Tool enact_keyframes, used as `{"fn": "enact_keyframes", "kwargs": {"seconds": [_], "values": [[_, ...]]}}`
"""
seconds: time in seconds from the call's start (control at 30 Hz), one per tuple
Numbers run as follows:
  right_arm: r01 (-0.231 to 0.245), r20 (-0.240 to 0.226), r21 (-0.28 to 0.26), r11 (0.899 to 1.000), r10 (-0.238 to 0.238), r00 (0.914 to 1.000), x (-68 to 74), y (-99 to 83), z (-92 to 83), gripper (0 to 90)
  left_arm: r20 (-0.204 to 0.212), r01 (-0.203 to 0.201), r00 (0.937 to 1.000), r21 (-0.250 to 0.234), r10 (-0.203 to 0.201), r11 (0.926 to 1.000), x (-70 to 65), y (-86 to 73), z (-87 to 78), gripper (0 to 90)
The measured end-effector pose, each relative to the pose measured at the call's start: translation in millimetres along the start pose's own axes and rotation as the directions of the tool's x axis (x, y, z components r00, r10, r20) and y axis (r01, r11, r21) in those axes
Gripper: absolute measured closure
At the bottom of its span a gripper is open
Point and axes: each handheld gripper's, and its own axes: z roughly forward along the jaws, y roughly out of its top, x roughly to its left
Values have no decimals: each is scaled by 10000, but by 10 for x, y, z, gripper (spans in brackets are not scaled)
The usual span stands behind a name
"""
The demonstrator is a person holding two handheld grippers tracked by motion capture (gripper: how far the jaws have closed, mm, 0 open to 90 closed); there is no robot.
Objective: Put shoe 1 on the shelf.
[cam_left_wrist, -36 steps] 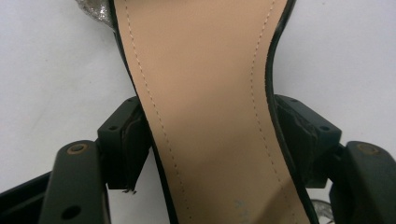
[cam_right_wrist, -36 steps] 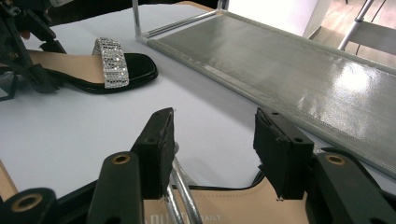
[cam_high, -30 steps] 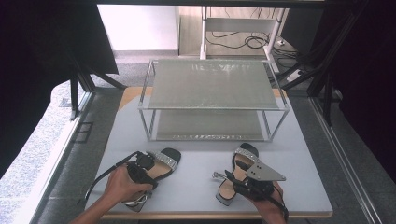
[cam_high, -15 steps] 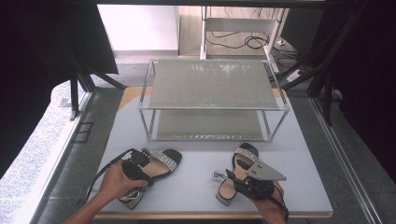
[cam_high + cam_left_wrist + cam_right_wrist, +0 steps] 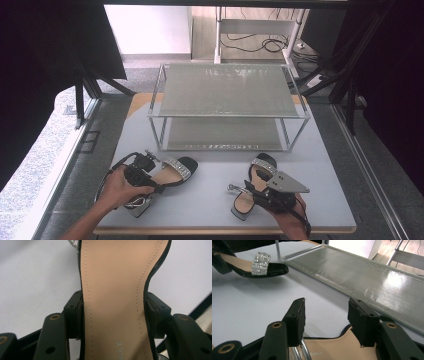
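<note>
Sandals, 2 of them, are being handled on the pale grey table (image 5: pixel 210 200), in front of a 2-tier metal rack (image 5: pixel 227 107) with grey mesh shelves. The left sandal (image 5: pixel 170 172) lies at the front left of the table, its toe with the glittering strap (image 5: pixel 179 168) pointed toward the rack. It is grasped by the left gripper (image 5: pixel 150 172), which is held in the left hand (image 5: pixel 120 187); in the left gripper view the 2 black pads are seen pressed against both edges of the tan insole (image 5: pixel 112 302), at the narrow waist of the sole. The jaws have just been closing, with the sandal between them. In the right gripper view the left sandal's toe (image 5: pixel 260 265) is seen raised off the table surface, tilted, with a shadow under it.

The right sandal (image 5: pixel 255 185) lies at the front right of the table, its toe also pointed toward the rack and its silver heel (image 5: pixel 235 190) sticking out to the left. The right gripper (image 5: pixel 265 192), topped by a grey three-cornered plate (image 5: pixel 287 182), is held over the heel end of this sandal. In the right gripper view its jaws are seen standing apart above the tan insole (image 5: pixel 329 350), with a clear gap between the pads and nothing pinched, so it is released. The lower shelf (image 5: pixel 362 277) of the rack is seen just beyond the jaws
</note>
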Motion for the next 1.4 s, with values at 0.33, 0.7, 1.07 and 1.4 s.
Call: {"fn": "enact_keyframes", "kwargs": {"seconds": [0.33, 0.7, 1.07, 1.4], "values": [[-27, 51, -1, 10000, 27, 10000, -13, -2, -18, 484, 685, -260, 9971, -1022, 331, 9944, -118, -2, -360, 422], [-77, 98, -80, 9999, 78, 9999, -28, -5, -34, 485, 978, -840, 9898, -1824, 1031, 9796, -326, 182, -747, 422], [-191, 126, -114, 9998, 193, 9997, -60, -13, -47, 485, 949, -1178, 9856, -2064, 1397, 9713, -446, 466, -1025, 422], [-233, 157, -117, 9997, 235, 9996, -82, -18, -57, 485, 981, -1186, 9842, -2534, 1474, 9601, -453, 828, -1242, 422]]}}
